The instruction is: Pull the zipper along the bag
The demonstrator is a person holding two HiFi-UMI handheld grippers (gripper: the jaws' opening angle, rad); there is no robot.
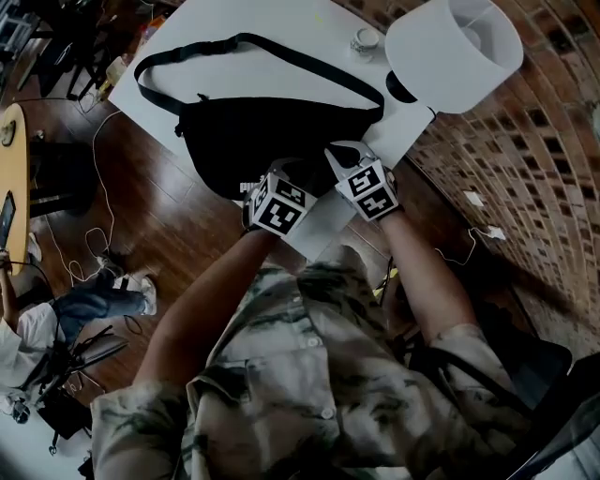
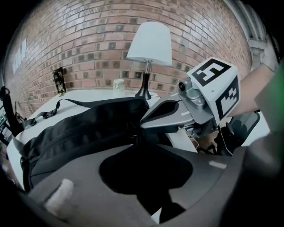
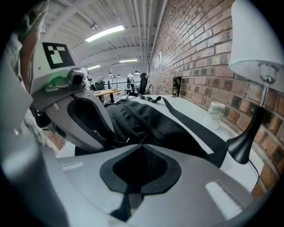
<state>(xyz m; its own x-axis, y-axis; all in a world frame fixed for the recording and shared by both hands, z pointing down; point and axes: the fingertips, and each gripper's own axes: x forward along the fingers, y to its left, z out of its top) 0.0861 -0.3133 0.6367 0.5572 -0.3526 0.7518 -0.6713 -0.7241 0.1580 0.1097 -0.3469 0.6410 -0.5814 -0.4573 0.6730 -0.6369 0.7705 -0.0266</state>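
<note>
Now, with the jaws of the left gripper (image 1: 281,178) spread and those of the right gripper (image 1: 345,157) pressed together on nothing, both at the near edge of the black bag (image 1: 272,141) on the white worktop (image 1: 281,28), I judge it soft and light, so hold the cloth beside the zipper pull (image 3: 128,140).

There is one black bag (image 1: 272,141) with one long strap (image 1: 281,52), on one white table (image 1: 272,19) that also carries one lamp (image 1: 455,47), one small jar (image 1: 366,39) and one little dark framed picture (image 2: 59,82). There are two grippers, the left gripper (image 1: 281,171) and the right gripper (image 1: 339,155), with one marker cube (image 1: 279,206) on each. Off to the side there is one wooden table (image 1: 11,159), and two small white plates (image 1: 473,199) show on the brick wall (image 1: 525,169).
</note>
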